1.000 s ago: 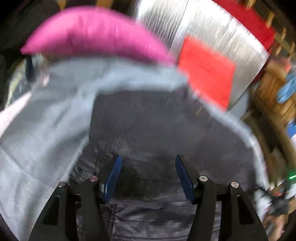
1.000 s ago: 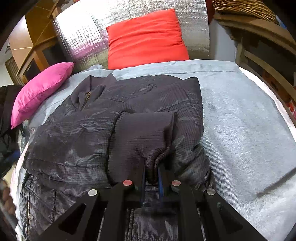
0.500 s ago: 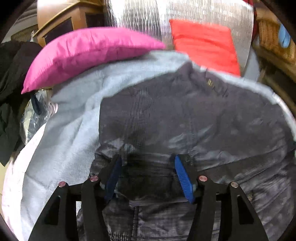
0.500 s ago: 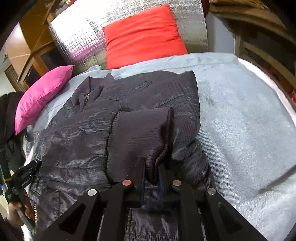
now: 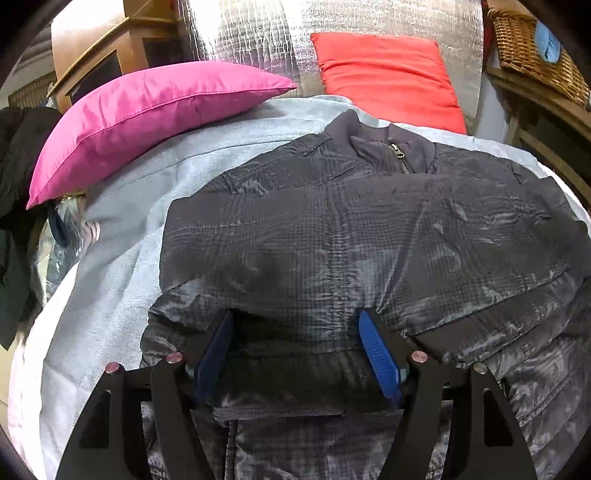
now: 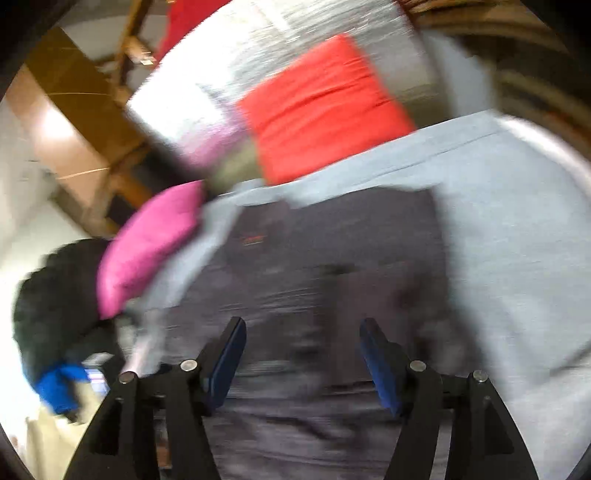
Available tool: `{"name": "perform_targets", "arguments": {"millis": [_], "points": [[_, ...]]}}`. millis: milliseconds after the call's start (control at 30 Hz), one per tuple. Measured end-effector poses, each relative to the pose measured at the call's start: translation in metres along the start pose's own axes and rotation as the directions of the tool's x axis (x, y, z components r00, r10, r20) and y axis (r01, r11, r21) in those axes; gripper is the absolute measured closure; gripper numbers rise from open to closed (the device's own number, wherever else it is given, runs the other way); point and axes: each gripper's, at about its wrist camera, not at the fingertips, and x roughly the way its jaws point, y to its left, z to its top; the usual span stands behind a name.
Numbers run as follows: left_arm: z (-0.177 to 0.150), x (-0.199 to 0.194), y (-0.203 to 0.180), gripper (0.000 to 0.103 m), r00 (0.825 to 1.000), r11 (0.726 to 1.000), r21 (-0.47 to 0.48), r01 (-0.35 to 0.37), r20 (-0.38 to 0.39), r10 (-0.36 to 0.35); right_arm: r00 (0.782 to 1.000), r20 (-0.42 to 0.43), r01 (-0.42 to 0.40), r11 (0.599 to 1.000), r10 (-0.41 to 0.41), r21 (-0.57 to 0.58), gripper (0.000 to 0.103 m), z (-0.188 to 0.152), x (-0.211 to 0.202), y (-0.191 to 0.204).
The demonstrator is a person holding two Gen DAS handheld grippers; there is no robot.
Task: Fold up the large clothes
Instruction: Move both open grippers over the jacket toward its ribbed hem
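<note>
Nowhere on the dark quilted jacket [image 5: 332,236] can any brand, label or writing be read; only a small metal zip pull shows at the collar. It lies spread on the pale grey bed cover [image 5: 122,236], its long axis running from the hem nearest the cameras up to the collar, which points toward the red cushion [image 5: 388,77] propped against the silver quilted backing [image 5: 258,33]. To the left of the jacket's collar sits the pink cushion [image 5: 147,114], resting on the same cover. In the left wrist view a sleeve is folded across the jacket's chest.

Of the two tools, the left hand-held gripper [image 5: 295,354] has just been opening and stands wide, its blue pads either side of a fold of the jacket near the hem; whether the pads press the cloth cannot be told. The right hand-held gripper [image 6: 303,354] has just been opening too; its jaws stand well apart with nothing clasped between them, above the jacket's near part. That view is badly blurred, so finer detail is lost, though the jacket [image 6: 314,266], the red cushion [image 6: 325,107] and the pink cushion [image 6: 147,243] still read by colour
</note>
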Motion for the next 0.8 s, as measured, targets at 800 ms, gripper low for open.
{"name": "perform_targets", "arguments": {"millis": [800], "points": [[-0.005,0.007,0.02,0.03,1.0,1.0,-0.028,0.002,-0.004,-0.002,0.994,-0.114,0.011,0.999,-0.005,0.051,0.035,-0.001,0.067,-0.004]]}}
